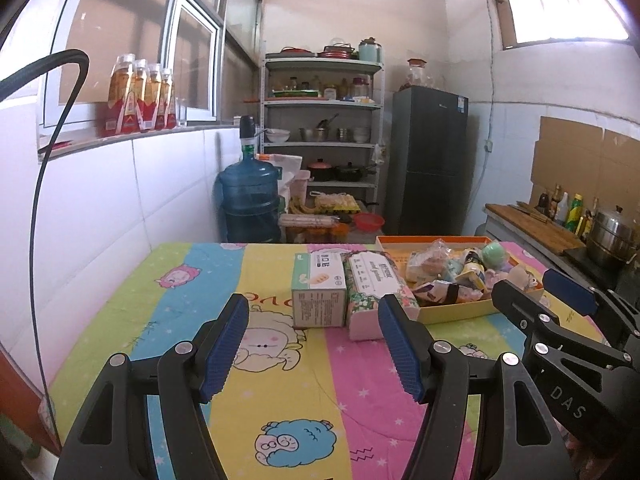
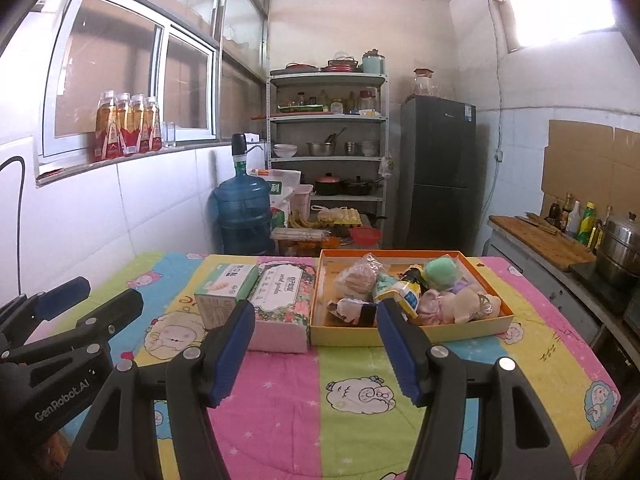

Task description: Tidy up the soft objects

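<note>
Currently, two handheld grippers hover side by side over the near edge of a bench covered in a striped cartoon-sheep cloth (image 2: 352, 408). The left gripper (image 1: 314, 346) and the right gripper (image 2: 316, 346) both have their jaws wide apart, holding nothing.

Toward the far right corner of the bench sits a shallow yellow-and-orange tray (image 2: 404, 334). Soft objects are heaped inside it: a green ball (image 2: 442, 274), pale pink plush pieces (image 2: 460, 306), a clear bag of something pinkish (image 2: 360, 276), a small wrapped packet (image 2: 352, 309) and a squeezable bottle with a dark cap (image 2: 408, 290). The walls probably serve to keep these squashy, rolling items together.

Touching the tray's left wall lies a floral tissue pack (image 2: 282, 300), and just beside that, further left, a small green-and-white box (image 2: 226, 290). Both lie outside the tray, squared up to it. This could be a finished arrangement, or a moment when the two packs await sorting; the views do not settle which.

Beyond the far edge is a small kitchen: a blue water jug (image 2: 242, 212), metal shelves (image 2: 328, 136) of bowls and pots, a dark fridge (image 2: 438, 176), and bottles on a windowsill (image 2: 128, 124). White tiled walls enclose the room.
</note>
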A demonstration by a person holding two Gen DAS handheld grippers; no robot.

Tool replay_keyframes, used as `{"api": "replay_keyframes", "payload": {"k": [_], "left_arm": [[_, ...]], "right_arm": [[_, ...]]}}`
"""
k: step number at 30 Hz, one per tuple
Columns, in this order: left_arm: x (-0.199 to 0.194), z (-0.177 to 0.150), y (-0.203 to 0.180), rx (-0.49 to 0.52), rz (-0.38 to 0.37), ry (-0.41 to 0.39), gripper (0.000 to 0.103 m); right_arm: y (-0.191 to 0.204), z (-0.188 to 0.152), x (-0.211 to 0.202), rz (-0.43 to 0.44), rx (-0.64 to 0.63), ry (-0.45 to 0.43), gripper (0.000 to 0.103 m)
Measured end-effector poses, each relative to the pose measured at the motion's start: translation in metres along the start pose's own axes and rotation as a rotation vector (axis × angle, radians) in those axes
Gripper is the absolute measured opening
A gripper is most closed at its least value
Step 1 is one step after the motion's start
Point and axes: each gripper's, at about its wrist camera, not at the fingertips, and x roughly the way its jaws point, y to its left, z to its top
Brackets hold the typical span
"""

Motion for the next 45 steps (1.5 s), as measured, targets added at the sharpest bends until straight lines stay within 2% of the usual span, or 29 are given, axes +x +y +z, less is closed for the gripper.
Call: {"api": "replay_keyframes", "payload": {"k": [45], "left_arm": [[0.0036, -0.0054, -0.0015, -0.002, 0.017, 0.011, 0.069]], "right_arm": [[0.0008, -0.0044, 0.0038, 0.017, 0.012, 0.013, 0.063]]}}
